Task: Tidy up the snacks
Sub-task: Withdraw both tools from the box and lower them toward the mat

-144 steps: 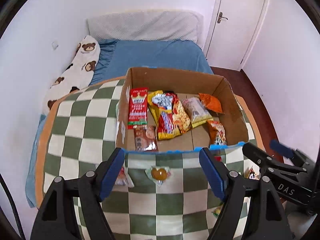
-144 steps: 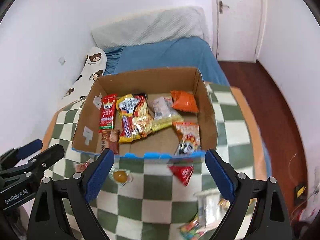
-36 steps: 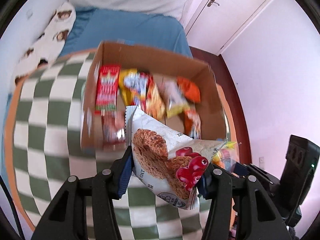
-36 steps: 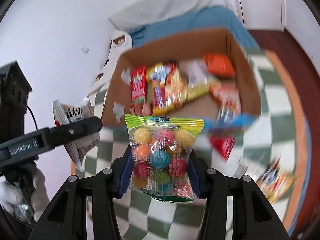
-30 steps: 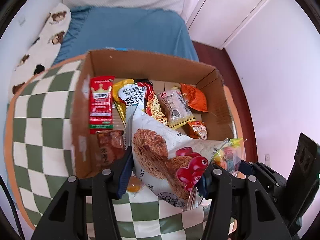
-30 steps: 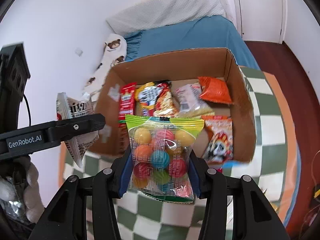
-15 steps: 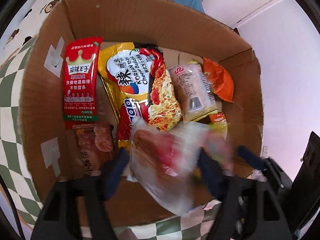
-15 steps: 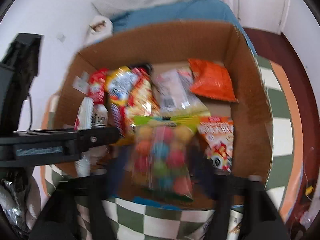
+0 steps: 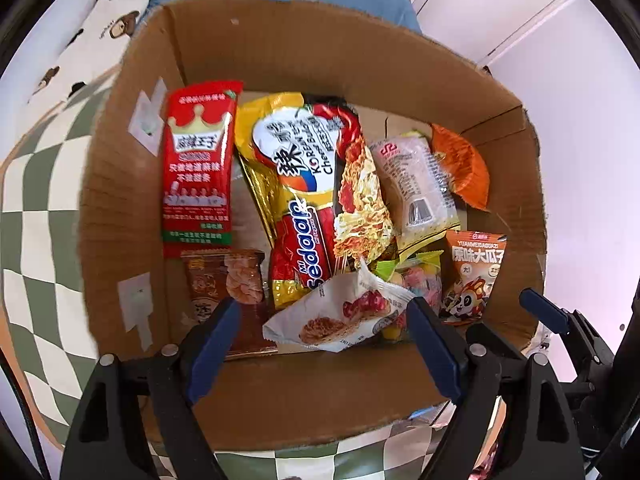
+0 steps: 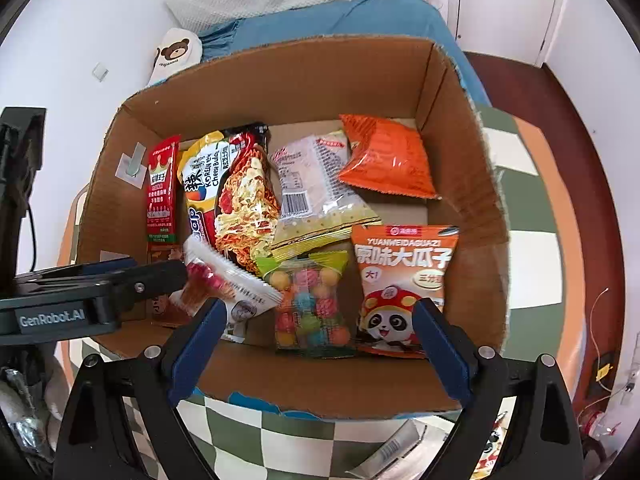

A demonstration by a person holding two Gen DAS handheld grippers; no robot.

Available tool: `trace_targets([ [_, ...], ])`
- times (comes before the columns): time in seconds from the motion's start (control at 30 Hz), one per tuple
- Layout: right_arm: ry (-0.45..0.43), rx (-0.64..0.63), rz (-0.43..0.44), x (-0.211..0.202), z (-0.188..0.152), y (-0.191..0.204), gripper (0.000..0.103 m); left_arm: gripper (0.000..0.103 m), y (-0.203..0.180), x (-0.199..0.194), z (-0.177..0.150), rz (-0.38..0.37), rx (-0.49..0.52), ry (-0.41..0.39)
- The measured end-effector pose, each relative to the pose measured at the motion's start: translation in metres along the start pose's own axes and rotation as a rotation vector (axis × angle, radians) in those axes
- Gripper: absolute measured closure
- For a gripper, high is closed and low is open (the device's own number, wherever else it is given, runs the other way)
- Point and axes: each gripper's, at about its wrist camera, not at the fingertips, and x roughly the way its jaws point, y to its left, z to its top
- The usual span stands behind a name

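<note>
A cardboard box [image 9: 344, 52] [image 10: 464, 184] holds several snack packs. A white oat-cookie packet [image 9: 340, 316] [image 10: 232, 284] lies loose in the box's near part, tilted against the noodle pack [image 9: 316, 192]. A clear bag of coloured candy balls [image 10: 310, 300] [image 9: 412, 276] lies flat beside it. My left gripper [image 9: 324, 344] is open and empty above the near box wall. My right gripper [image 10: 316, 340] is open and empty above the candy bag.
Also in the box are a red strip pack [image 9: 198, 164], an orange bag [image 10: 386, 158], a panda seed pack [image 10: 404, 292] and a pale wafer pack [image 10: 312, 184]. The box stands on a green checked table [image 9: 36, 216]. More packets lie near the table's front right [image 10: 400, 448]. A bed [image 10: 340, 16] is behind.
Both grippers carried their packets forward over the box and opened. The cookie packet and the candy bag dropped into the box's near part.
</note>
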Motion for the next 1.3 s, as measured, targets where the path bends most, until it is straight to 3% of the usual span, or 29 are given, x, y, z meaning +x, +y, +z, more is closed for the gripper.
trace_targets([
  [0.43,-0.164,-0.012,-0.076,-0.063,-0.041,-0.001,0.006,0.019,-0.014,-0.074,-0.052,0.103,0.057,-0.316],
  [0.57,-0.238,-0.026,-0.094,-0.095,-0.057,0.003,0.003,0.007,-0.016,-0.096,-0.074,0.118,0.067,-0.383],
  [0.87,-0.383,-0.078,-0.140,-0.159,-0.088,0.027,0.002,0.003,-0.024,-0.148,-0.120,0.149,0.092,-0.533],
  [1.13,-0.435,-0.058,-0.084,-0.195,-0.107,0.037,0.002,0.003,-0.034,-0.178,-0.147,0.152,0.106,-0.602],
  [1.3,-0.385,0.019,-0.010,-0.189,-0.117,0.023,0.002,0.003,-0.031,-0.174,-0.153,0.160,0.091,-0.587],
])
